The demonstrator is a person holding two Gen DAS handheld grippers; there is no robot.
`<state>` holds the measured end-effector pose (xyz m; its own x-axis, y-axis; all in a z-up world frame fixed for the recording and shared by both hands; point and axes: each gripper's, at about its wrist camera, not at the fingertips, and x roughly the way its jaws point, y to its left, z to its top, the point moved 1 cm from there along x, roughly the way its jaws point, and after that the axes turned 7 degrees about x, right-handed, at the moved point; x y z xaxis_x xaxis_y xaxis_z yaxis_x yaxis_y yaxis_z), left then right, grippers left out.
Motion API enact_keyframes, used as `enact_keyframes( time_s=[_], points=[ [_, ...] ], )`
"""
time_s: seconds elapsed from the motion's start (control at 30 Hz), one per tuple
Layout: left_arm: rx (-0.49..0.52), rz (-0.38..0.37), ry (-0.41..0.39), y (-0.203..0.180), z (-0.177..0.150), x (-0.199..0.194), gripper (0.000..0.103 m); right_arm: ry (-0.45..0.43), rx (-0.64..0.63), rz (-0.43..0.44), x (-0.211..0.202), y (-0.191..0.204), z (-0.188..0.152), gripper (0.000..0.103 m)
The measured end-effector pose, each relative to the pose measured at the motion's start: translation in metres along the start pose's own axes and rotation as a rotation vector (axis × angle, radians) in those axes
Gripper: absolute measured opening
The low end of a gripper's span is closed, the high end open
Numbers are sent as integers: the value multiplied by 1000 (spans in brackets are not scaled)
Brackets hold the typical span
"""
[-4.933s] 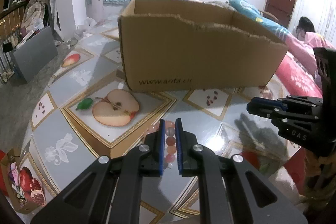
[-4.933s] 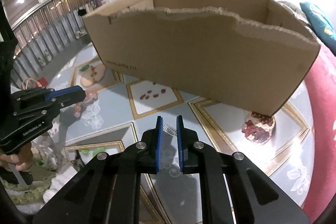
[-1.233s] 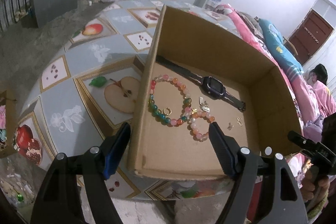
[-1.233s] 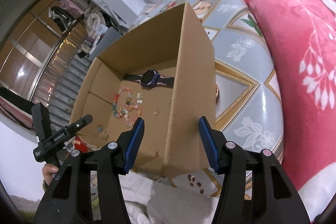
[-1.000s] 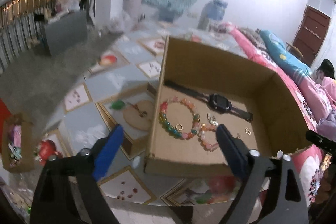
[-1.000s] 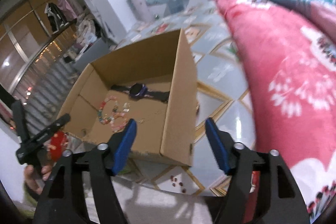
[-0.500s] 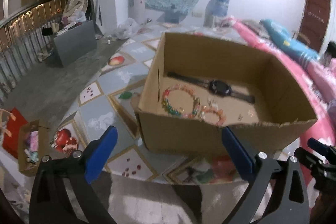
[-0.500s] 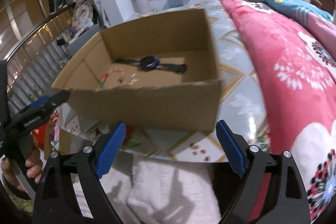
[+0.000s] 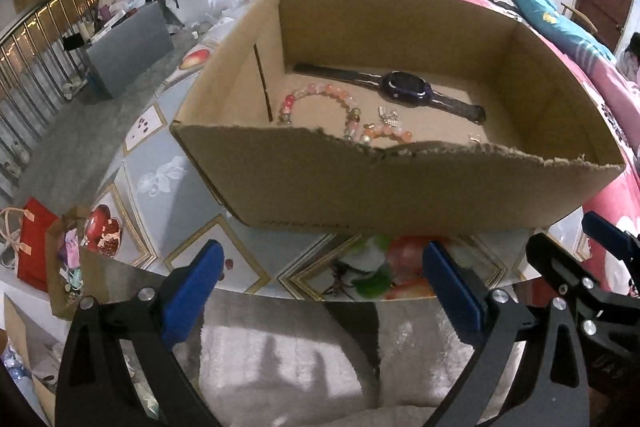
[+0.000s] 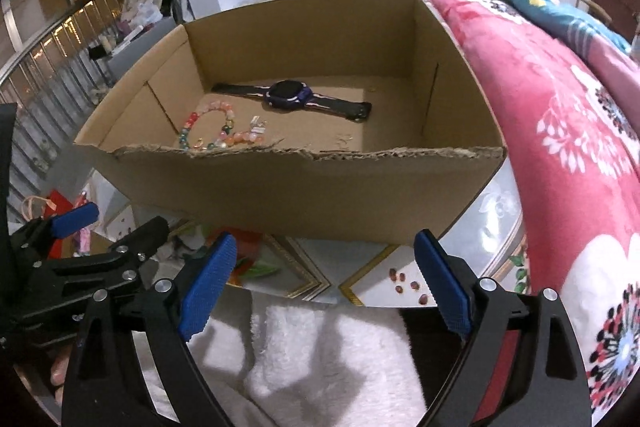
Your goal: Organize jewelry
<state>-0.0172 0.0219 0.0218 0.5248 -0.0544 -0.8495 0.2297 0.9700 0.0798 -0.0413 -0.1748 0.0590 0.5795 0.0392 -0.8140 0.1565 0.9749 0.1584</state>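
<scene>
Two grippers: both mine, both hanging short of the cardboard box, nothing between either pair of jaws.
Near edge: torn and ragged along the box's front wall, dipping lowest toward the middle in the left wrist view.
Table edge: curved rim running just ahead of my right fingertips, box set a little way in from it.
Open room: strip of patterned tabletop between rim and box at 9 o'clock; on the other side a pink floral blanket crowds in beside the box at 3 o'clock.
Below me: white fluffy cloth at 6 o'clock under both tools.
Left gripper: spread wide, blue pads clear of everything.
Right gripper: jaws have just been opening, now about as wide as they go, empty, touching nothing.
Neighbour: in the right wrist view the left gripper sits at 8 o'clock, near mine but apart.
Watch: flat on the box floor toward the far wall, strap stretched out.
Bead bracelets: two loops on the floor nearer the front wall, left of centre, touching each other.
Small metal pieces: just beside the beads; too tiny to say what they are.
</scene>
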Motion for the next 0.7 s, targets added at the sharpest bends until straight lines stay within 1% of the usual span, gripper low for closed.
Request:
enact_keyframes(
  time_s=[0.27,0.7],
  points=[
    [1,4,6,-1,3,2,97,19,10,-32,5,-3,3,86],
    [10,25,0,-4,6,0,97,31,33,-30,6,-9,9,86]
  ],
)
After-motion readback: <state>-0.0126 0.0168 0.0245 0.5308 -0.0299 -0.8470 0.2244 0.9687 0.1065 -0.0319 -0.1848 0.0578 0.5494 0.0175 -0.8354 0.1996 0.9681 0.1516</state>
